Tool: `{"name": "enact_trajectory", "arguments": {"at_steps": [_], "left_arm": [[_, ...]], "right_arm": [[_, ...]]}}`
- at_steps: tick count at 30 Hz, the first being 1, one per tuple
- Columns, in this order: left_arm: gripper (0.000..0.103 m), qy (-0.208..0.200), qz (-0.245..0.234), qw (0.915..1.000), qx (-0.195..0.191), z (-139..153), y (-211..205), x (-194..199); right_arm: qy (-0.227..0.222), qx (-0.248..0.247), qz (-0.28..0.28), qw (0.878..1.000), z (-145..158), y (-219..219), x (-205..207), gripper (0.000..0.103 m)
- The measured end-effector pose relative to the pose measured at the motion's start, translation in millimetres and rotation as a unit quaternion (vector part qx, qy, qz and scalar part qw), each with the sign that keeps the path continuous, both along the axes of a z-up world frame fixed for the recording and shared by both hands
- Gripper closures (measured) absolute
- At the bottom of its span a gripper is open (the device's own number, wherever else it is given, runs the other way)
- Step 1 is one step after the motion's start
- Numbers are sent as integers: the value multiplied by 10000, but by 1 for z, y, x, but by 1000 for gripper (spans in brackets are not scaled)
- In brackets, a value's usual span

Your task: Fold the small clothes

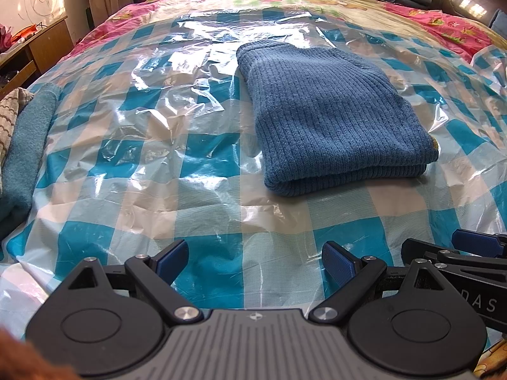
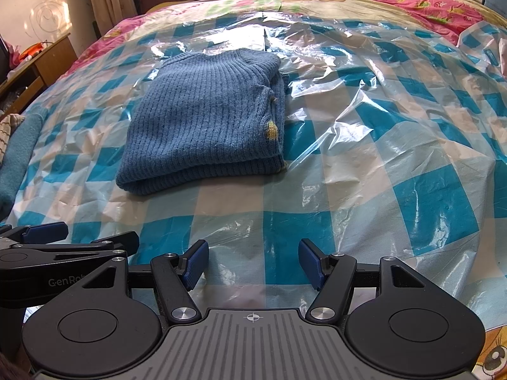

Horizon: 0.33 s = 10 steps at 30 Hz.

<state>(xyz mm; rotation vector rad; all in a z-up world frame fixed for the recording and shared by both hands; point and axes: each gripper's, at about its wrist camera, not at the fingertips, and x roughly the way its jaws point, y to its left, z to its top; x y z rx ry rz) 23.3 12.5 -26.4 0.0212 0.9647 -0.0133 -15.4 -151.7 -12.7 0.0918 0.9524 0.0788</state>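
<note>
Holding both claws low at the bottom of each frame, I have the left gripper [image 1: 255, 261] spread wide with nothing between its blue pads [image 1: 172, 261], and the right gripper [image 2: 253, 262] likewise wide open and empty. They sit side by side: the right one's arm pokes in at the lower right of the left view, the left one's at the lower left of the right view. Both are well short of the sweater [image 1: 329, 117], which lies folded into a thick block on the checked plastic sheet [image 1: 133, 158], centre-right in the left view and centre-left in the right view [image 2: 206, 120].

I judge this piece finished, or nearly so: it sits squared, layers stacked, fold edge toward me. The next move probably calls for setting it aside or reaching for another item. A teal towel [image 1: 25, 145] and a striped cloth lie at the left edge, partly cut off, so I cannot tell whether they are folded.

A yellow patch [image 2: 272, 133] shows on the sweater's right side; I cannot make out what it is. Sleeves are tucked out of sight. Glare on the sheet hides creases farther back, and the bedspread [image 2: 427, 6] beyond blurs into clutter.
</note>
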Motion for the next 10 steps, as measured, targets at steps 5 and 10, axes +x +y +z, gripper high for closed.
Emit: {"name": "enact_trajectory", "arguments": {"at_steps": [5, 10], "left_arm": [[8, -8, 2, 10000, 4, 0, 2, -1], [8, -7, 3, 10000, 5, 1, 3, -1]], "right_arm": [[-1, 1, -1, 10000, 0, 0, 0, 40], [-3, -2, -2, 10000, 0, 0, -1, 40]]}}
